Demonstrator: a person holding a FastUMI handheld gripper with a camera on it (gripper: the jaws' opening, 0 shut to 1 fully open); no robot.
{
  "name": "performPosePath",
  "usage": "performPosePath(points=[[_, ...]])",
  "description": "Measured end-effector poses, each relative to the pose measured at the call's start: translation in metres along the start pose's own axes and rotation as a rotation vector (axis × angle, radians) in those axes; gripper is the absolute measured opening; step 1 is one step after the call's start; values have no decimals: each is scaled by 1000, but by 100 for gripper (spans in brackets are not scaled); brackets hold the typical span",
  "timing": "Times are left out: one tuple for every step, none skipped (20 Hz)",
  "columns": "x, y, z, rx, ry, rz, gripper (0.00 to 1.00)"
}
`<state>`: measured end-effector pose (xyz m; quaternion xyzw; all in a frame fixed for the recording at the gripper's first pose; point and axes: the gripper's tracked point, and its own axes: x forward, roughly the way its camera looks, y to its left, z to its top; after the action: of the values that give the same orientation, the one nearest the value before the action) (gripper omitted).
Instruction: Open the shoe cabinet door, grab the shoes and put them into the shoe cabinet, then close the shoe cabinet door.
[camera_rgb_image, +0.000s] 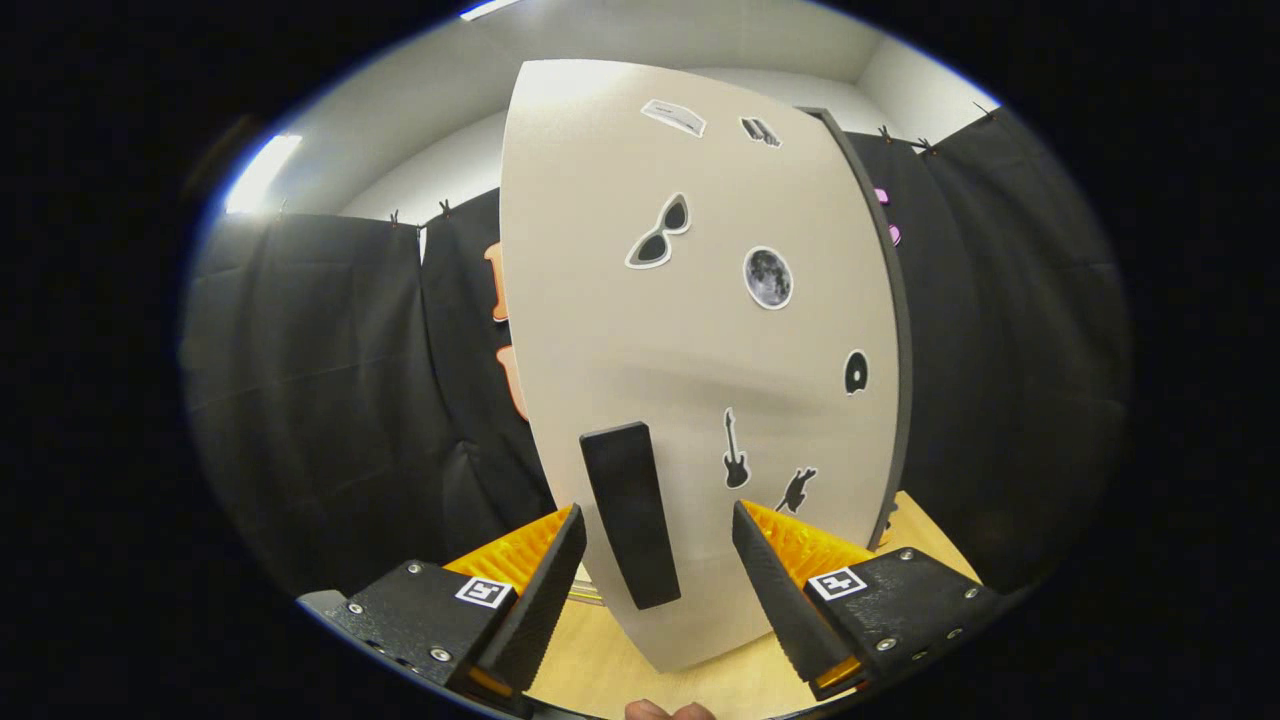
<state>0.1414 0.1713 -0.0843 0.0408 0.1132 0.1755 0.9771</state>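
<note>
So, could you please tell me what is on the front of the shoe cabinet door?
Stickers and a black handle between the open jaws of the gripper sit on the shoe cabinet door; the inside is hidden.

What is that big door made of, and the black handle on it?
The cabinet door looks like painted or laminated board: pale, matte, flat, with stickers stuck on. The handle looks like matte black plastic or coated metal; which one is hard to tell. The gripper is open, its fingers either side of the handle, not pressing it.

Gripper camera faces cabinet door (700, 330) squarely, close up.
</note>
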Motion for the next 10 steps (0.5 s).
performPosePath(points=[[8,5,-1,2,2,0,92],[17,10,-2,3,8,-1,92],[25,14,-2,5,9,1,92],[31,17,-4,5,12,1,92],[37,17,-1,2,2,-4,92],[42,15,0,5,0,-11,92],[46,16,-3,18,9,-4,92],[52,16,-3,29,9,2,93],[59,17,-3,32,7,4,93],[67,18,-3,29,5,3,93]])
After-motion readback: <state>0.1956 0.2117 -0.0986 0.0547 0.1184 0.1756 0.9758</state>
